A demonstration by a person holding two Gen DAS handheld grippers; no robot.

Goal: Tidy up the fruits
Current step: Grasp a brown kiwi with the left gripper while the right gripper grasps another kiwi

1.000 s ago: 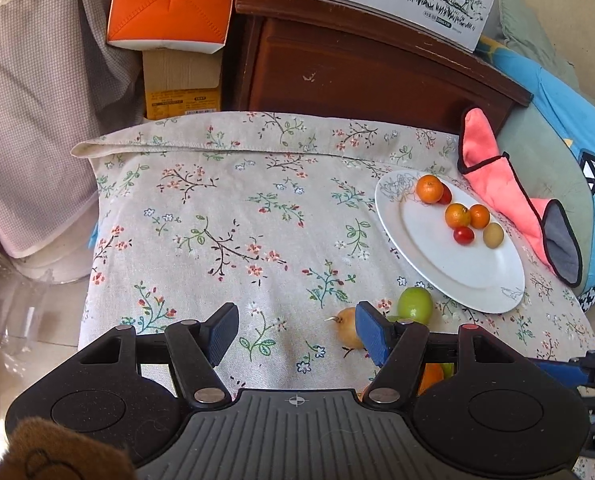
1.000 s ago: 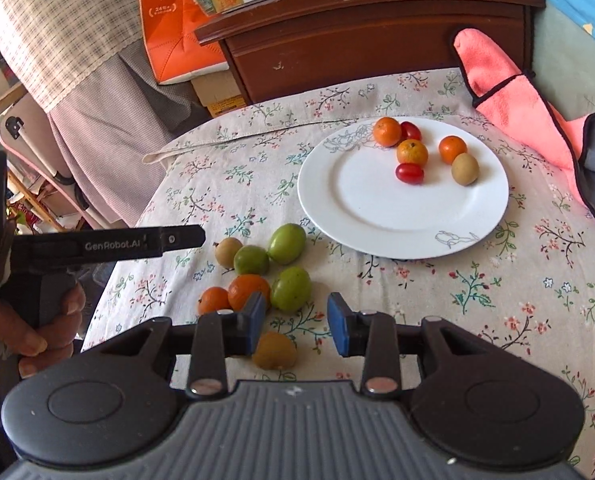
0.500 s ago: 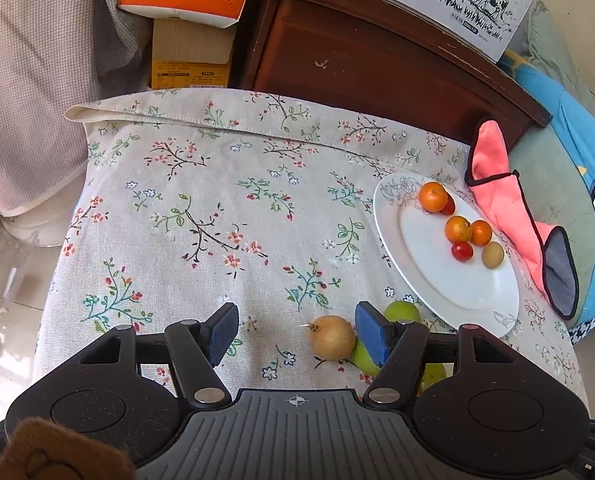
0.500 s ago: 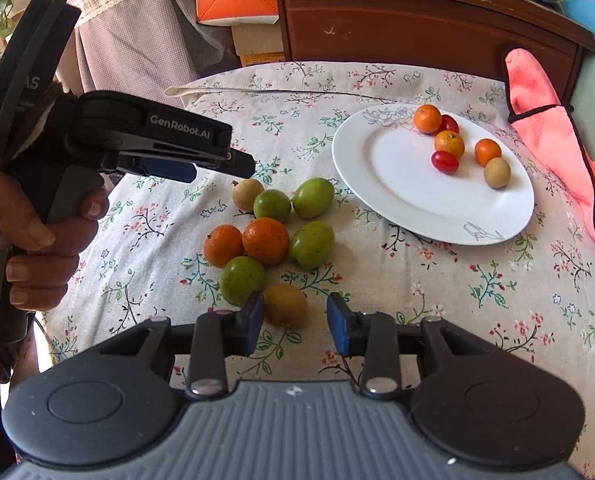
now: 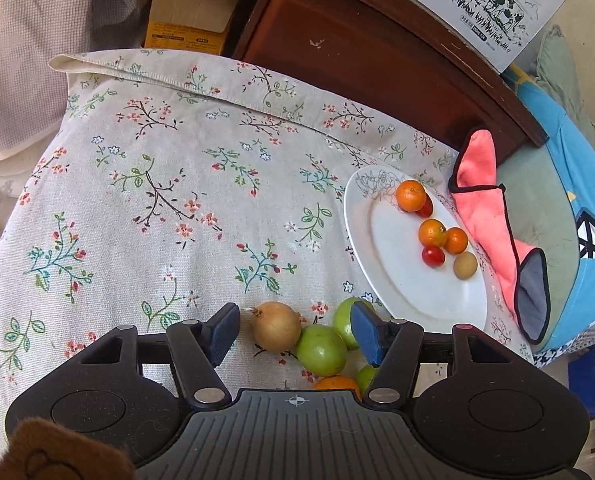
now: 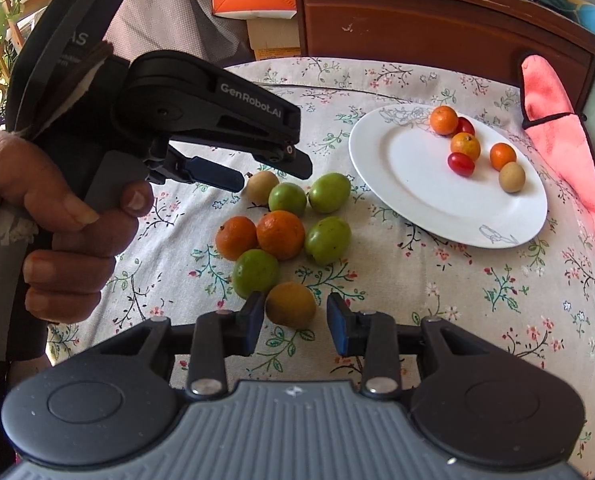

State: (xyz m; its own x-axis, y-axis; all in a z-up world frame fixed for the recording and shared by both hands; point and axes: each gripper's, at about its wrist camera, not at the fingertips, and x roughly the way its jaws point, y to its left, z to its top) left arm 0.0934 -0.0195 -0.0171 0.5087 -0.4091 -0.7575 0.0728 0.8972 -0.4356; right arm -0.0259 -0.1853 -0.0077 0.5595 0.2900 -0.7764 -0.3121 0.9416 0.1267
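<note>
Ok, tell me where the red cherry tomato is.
Right-wrist view: the red cherry tomato lies on the white plate, just below a small orange.

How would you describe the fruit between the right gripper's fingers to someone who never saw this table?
Find the white plate on the flowered tablecloth. Beside it lies a cluster of loose fruits; the yellow-brown fruit lies at the cluster's near end, between the right gripper's open fingers. Its neighbours are green or bright orange.

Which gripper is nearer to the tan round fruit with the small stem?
Left. The left gripper, jaws closing, has the tan fruit between them, untouched. The right gripper is across the pile, around a yellow-brown fruit.
</note>
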